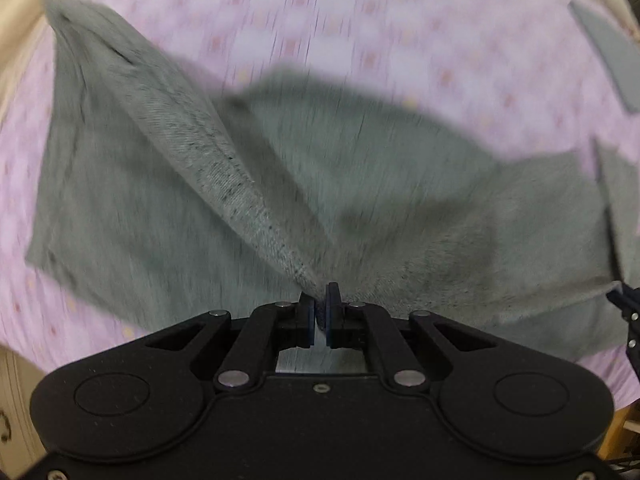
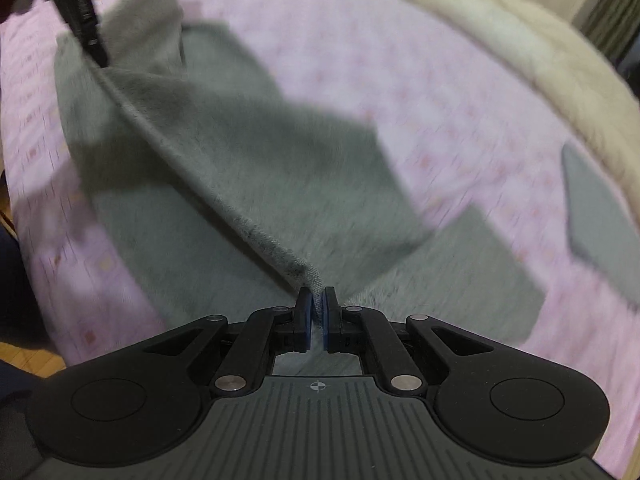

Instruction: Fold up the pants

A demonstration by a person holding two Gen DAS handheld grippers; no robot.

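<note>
A home bedroom: a bed with a pink patterned sheet [image 1: 360,20] and a cream fleece blanket [image 2: 500,40].

My left gripper [image 1: 319,300] was clamped tight on a ribbed edge of the grey pants [image 1: 168,184], and that edge ran taut up toward the upper left. The rest of the fabric lay spread over the pink patterned sheet [image 1: 340,20], all of it blurred. At the right border the tip of my right gripper [image 1: 624,300] touched the cloth, and a flat grey piece [image 1: 608,56] lay apart at the upper right
</note>
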